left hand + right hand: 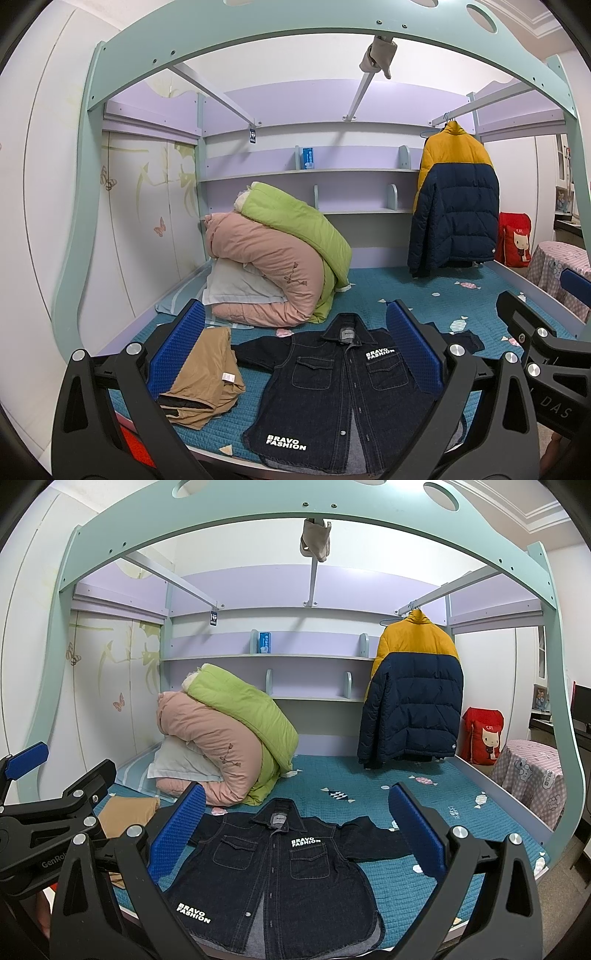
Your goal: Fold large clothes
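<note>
A dark denim jacket [332,391] with white "BRAVO FASHION" lettering lies face up, buttoned and spread on the teal bed cover [406,295]; it also shows in the right wrist view [280,871], sleeves out to both sides. My left gripper [295,347] is open and empty, hovering above the jacket near the bed's front edge. My right gripper [295,827] is open and empty, also above the jacket. Each gripper shows at the edge of the other's view.
A folded tan garment [207,373] lies left of the jacket. Rolled pink and green quilts [280,258] with a pillow sit at the back left. A yellow and navy puffer jacket [454,199] hangs at the back right. A bed frame arches overhead.
</note>
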Action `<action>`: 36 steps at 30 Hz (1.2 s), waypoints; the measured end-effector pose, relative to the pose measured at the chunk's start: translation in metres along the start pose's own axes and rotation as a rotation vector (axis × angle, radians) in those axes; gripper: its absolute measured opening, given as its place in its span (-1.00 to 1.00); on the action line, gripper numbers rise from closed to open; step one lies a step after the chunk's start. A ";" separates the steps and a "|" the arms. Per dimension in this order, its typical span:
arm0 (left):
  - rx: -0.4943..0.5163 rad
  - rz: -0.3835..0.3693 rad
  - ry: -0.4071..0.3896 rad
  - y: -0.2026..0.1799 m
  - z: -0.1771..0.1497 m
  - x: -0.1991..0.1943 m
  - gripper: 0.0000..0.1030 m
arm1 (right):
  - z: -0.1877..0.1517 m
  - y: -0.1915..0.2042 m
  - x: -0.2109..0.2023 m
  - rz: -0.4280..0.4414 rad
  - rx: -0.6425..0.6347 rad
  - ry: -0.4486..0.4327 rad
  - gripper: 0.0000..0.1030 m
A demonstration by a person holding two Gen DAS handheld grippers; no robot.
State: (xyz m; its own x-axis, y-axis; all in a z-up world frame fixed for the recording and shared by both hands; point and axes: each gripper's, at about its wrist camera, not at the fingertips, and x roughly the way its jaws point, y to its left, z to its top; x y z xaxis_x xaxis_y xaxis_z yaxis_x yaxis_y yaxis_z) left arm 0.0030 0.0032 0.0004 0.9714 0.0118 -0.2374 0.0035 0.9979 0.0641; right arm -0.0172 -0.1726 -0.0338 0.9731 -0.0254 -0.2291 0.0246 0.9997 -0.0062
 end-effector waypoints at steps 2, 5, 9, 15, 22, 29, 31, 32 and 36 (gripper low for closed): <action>0.001 0.000 0.001 -0.001 0.000 0.000 0.91 | 0.000 0.001 0.000 0.000 0.000 -0.001 0.86; 0.001 0.001 0.001 0.000 0.000 0.000 0.91 | 0.000 0.001 0.000 0.002 0.000 0.002 0.86; 0.001 0.000 0.001 0.000 0.000 0.001 0.91 | 0.005 0.003 -0.003 0.002 0.001 0.000 0.86; 0.002 0.003 0.005 0.009 -0.002 -0.002 0.91 | -0.001 0.003 0.007 0.007 0.004 0.008 0.86; 0.007 0.005 0.028 0.014 -0.010 0.010 0.91 | -0.005 0.002 0.023 0.009 0.010 0.032 0.86; 0.018 0.005 0.073 0.011 -0.020 0.036 0.91 | -0.012 0.001 0.046 0.016 0.020 0.076 0.86; 0.022 0.006 0.083 0.010 -0.023 0.044 0.91 | -0.015 0.001 0.054 0.017 0.024 0.090 0.86; 0.025 0.007 0.090 0.009 -0.024 0.048 0.91 | -0.016 0.001 0.059 0.017 0.026 0.098 0.86; 0.031 0.002 0.129 0.008 -0.031 0.071 0.91 | -0.021 0.001 0.079 0.014 0.032 0.133 0.86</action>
State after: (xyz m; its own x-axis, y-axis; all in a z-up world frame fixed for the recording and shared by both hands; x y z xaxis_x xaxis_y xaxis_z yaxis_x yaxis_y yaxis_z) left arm 0.0647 0.0145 -0.0465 0.9329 0.0239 -0.3594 0.0109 0.9955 0.0946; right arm 0.0552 -0.1740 -0.0728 0.9344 -0.0095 -0.3562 0.0210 0.9994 0.0286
